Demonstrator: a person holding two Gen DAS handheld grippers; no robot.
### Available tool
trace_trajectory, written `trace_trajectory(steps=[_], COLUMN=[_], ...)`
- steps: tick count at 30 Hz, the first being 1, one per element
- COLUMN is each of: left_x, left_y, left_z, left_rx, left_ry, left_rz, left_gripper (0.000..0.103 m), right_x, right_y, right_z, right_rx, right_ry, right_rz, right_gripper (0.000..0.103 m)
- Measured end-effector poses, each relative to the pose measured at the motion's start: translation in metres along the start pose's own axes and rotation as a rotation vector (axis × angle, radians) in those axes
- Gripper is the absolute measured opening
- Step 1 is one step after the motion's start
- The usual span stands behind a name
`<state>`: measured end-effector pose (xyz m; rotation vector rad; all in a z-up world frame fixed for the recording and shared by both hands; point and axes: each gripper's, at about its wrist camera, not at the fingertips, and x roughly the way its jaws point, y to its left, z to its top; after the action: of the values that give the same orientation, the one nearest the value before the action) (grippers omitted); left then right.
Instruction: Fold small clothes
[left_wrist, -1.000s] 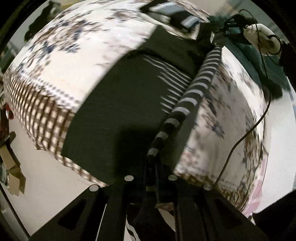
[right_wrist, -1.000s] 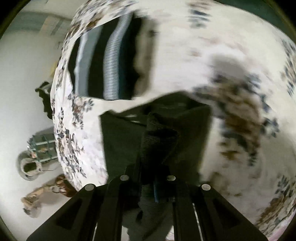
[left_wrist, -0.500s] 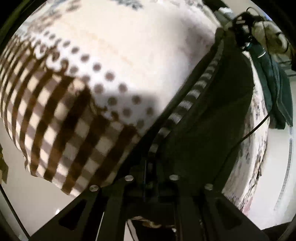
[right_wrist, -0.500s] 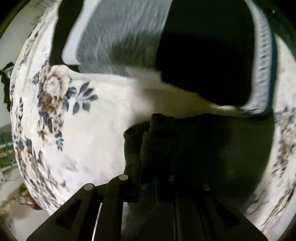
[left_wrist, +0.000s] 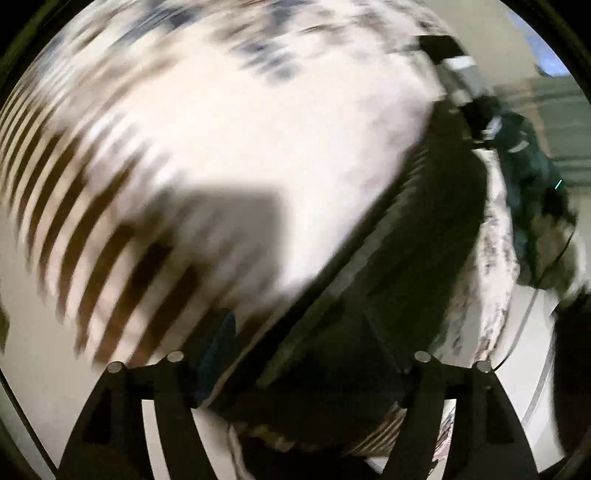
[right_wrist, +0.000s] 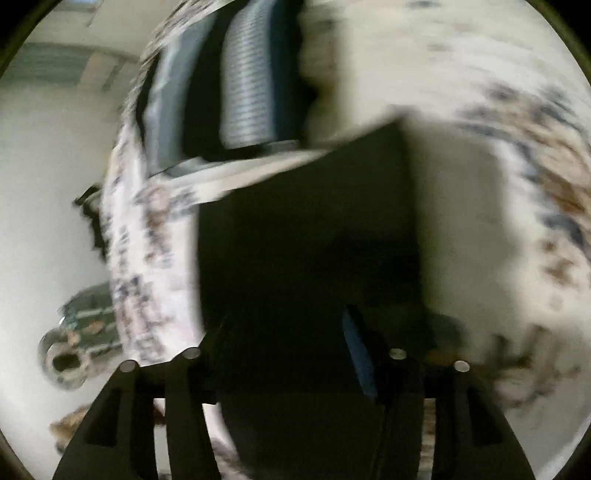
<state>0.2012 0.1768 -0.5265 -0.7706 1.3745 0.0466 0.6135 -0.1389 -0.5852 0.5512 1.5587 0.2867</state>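
A small dark garment (left_wrist: 413, 273) with a striped edge lies folded on the floral bedspread (left_wrist: 258, 140). In the left wrist view my left gripper (left_wrist: 299, 365) stands open just over its near end, fingers spread wide, nothing held. In the right wrist view the same dark garment (right_wrist: 310, 236) lies flat under my right gripper (right_wrist: 291, 358), which is also open with the cloth between and below its fingers. Both views are blurred by motion.
A black garment with grey stripes (right_wrist: 229, 88) lies on the bed beyond the dark one. A dark green cloth (left_wrist: 532, 192) and a cable (left_wrist: 532, 306) lie at the bed's right side. The checked bed border (left_wrist: 74, 229) drops to the pale floor (right_wrist: 44, 177).
Both grippers were shut on the dark garment's edge and carried it across the bed; now both have opened wide and the garment lies flat, folded.
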Motion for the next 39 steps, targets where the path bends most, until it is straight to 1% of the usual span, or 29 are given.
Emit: trace_trajectory(steps=[2, 5, 8, 10, 11, 13, 15, 16, 17, 18, 19, 20, 21, 22, 23, 24, 25, 26, 27, 28, 29, 30, 31, 32, 33, 34, 35, 37, 39], left_x=[0.015, 0.047, 0.082, 0.105, 0.117, 0.141, 0.163, 0.174, 0.185, 0.187, 0.188, 0.189, 0.187, 0.185, 0.186, 0.186, 0.188, 0.192, 0.195, 0.195, 0.191, 0.186, 0.18, 0.172, 0.162, 0.154, 0.143, 0.119, 0.096], left_y=[-0.033, -0.086, -0.132, -0.157, -0.17, -0.193, -0.206, -0.212, -0.218, -0.22, -0.223, -0.227, -0.23, -0.228, -0.226, -0.221, -0.218, -0.217, -0.215, -0.215, -0.216, -0.219, -0.221, -0.221, -0.218, -0.215, -0.209, -0.192, -0.17], left_z=[0.036, 0.094, 0.153, 0.189, 0.204, 0.231, 0.247, 0.253, 0.259, 0.26, 0.261, 0.26, 0.259, 0.259, 0.261, 0.265, 0.272, 0.28, 0.285, 0.285, 0.284, 0.282, 0.279, 0.274, 0.269, 0.263, 0.255, 0.234, 0.212], left_rx=[0.059, 0.137, 0.183, 0.211, 0.239, 0.299, 0.328, 0.343, 0.368, 0.388, 0.41, 0.433, 0.457, 0.456, 0.44, 0.418, 0.397, 0.373, 0.346, 0.335, 0.339, 0.359, 0.376, 0.385, 0.389, 0.388, 0.382, 0.376, 0.357], left_ry=[-0.01, -0.011, -0.012, -0.001, 0.003, 0.004, 0.018, 0.032, 0.046, 0.051, 0.053, 0.053, 0.044, 0.043, 0.048, 0.052, 0.052, 0.055, 0.073, 0.083, 0.088, 0.087, 0.083, 0.08, 0.075, 0.073, 0.072, 0.062, 0.06], left_rz=[-0.048, -0.099, -0.156, -0.194, -0.192, -0.156, -0.11, -0.117, -0.13, -0.148, -0.157, -0.15, -0.15, -0.154, -0.164, -0.178, -0.187, -0.195, -0.207, -0.202, -0.194, -0.184, -0.172, -0.167, -0.182, -0.193, -0.194, -0.174, -0.167], left_gripper=[0.081, 0.081, 0.081, 0.081, 0.081, 0.081, 0.081, 0.079, 0.075, 0.043, 0.031, 0.028, 0.025, 0.024, 0.023, 0.022, 0.022, 0.023, 0.026, 0.027, 0.032, 0.041, 0.049, 0.064, 0.067, 0.067, 0.068, 0.068, 0.068], right_x=[-0.005, -0.001, 0.009, 0.017, 0.023, 0.036, 0.047, 0.051, 0.054, 0.055, 0.057, 0.057, 0.056, 0.054, 0.048, 0.037, 0.03, 0.029, 0.031, 0.032, 0.032, 0.031, 0.028, 0.021, 0.015, 0.01, 0.005, -0.009, -0.016], right_y=[-0.043, -0.088, -0.112, -0.117, -0.118, -0.117, -0.116, -0.116, -0.119, -0.122, -0.125, -0.125, -0.126, -0.125, -0.125, -0.123, -0.121, -0.119, -0.12, -0.122, -0.12, -0.118, -0.114, -0.114, -0.11, -0.107, -0.106, -0.103, -0.103], right_z=[-0.004, -0.001, 0.009, 0.013, 0.017, 0.024, 0.03, 0.032, 0.034, 0.034, 0.034, 0.034, 0.034, 0.034, 0.033, 0.032, 0.034, 0.038, 0.044, 0.05, 0.053, 0.054, 0.052, 0.047, 0.039, 0.031, 0.02, -0.012, -0.048], right_rx=[0.065, 0.172, 0.239, 0.25, 0.252, 0.255, 0.255, 0.257, 0.268, 0.287, 0.301, 0.305, 0.297, 0.281, 0.268, 0.257, 0.243, 0.238, 0.244, 0.242, 0.231, 0.215, 0.211, 0.216, 0.219, 0.227, 0.233, 0.223, 0.205], right_ry=[-0.021, -0.041, -0.059, -0.056, -0.049, -0.028, -0.019, -0.021, -0.033, -0.056, -0.073, -0.083, -0.096, -0.112, -0.148, -0.22, -0.261, -0.271, -0.241, -0.206, -0.178, -0.15, -0.133, -0.11, -0.089, -0.059, -0.039, 0.003, 0.05], right_rz=[-0.001, 0.058, 0.133, 0.171, 0.189, 0.207, 0.226, 0.235, 0.241, 0.251, 0.271, 0.288, 0.311, 0.294, 0.281, 0.242, 0.199, 0.169, 0.148, 0.146, 0.144, 0.13, 0.116, 0.118, 0.126, 0.14, 0.161, 0.191, 0.18], right_gripper=[0.059, 0.059, 0.059, 0.059, 0.059, 0.059, 0.059, 0.059, 0.059, 0.059, 0.058, 0.051, 0.028, 0.02, 0.016, 0.008, 0.006, 0.002, 0.002, 0.003, 0.003, 0.005, 0.01, 0.015, 0.03, 0.051, 0.057, 0.059, 0.059])
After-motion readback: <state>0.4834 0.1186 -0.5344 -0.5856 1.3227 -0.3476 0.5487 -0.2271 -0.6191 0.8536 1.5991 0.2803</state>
